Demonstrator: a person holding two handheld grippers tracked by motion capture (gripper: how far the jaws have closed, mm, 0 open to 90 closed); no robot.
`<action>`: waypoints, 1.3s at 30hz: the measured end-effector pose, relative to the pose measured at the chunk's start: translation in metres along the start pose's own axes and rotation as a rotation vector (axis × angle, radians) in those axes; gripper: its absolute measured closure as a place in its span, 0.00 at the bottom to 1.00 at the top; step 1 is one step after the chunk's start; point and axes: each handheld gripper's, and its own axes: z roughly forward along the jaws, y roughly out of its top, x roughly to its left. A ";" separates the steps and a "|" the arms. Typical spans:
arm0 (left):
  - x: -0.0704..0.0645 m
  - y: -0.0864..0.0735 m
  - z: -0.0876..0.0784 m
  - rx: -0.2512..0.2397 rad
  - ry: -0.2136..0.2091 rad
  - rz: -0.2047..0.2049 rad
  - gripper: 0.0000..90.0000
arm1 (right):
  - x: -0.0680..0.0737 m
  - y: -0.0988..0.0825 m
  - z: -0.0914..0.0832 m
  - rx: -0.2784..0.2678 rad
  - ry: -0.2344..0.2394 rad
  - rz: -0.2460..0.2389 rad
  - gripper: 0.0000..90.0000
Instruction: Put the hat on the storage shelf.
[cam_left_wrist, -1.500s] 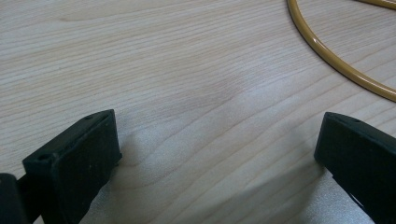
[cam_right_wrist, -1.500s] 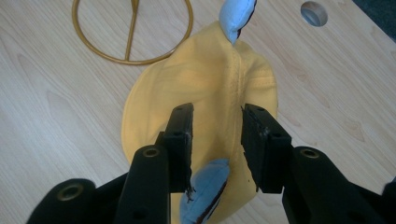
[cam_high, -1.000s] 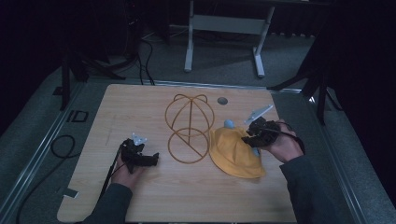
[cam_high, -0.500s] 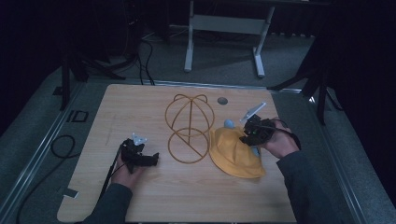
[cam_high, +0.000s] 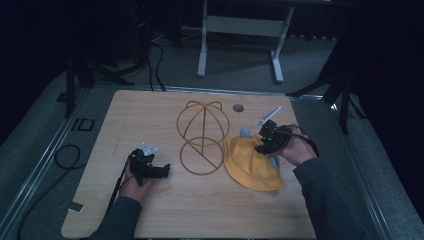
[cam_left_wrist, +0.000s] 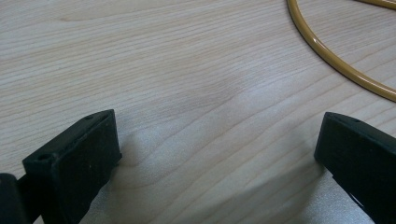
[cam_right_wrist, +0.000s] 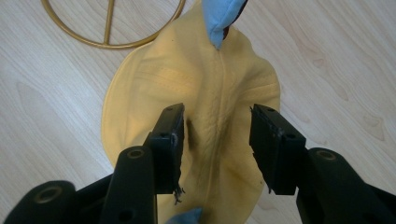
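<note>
While my right tongs (cam_right_wrist: 217, 140) have just been opening over the yellow hat (cam_right_wrist: 201, 93), nothing pinched, left tongs (cam_left_wrist: 215, 154) spread wide above bare desk (cam_left_wrist: 163, 70).

A gold wire stand (cam_high: 202, 137) sits near the middle of the wooden table (cam_high: 150, 107), its round base ring lying flat. A small grey disc (cam_high: 238, 107) lies toward the far edge. Beyond the table stands a white metal frame (cam_high: 240, 35) on the grey floor, and black cables (cam_high: 65, 157) trail at the left.
</note>
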 end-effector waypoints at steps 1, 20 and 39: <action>0.000 0.000 0.000 0.000 0.000 0.000 0.00 | -0.001 0.001 0.001 0.006 0.004 0.002 0.60; 0.000 0.000 0.000 0.001 -0.001 -0.001 0.00 | -0.009 0.014 0.021 0.106 0.070 0.026 0.60; 0.000 0.000 0.000 0.001 -0.001 0.001 0.00 | -0.012 0.022 0.034 0.180 0.077 0.015 0.63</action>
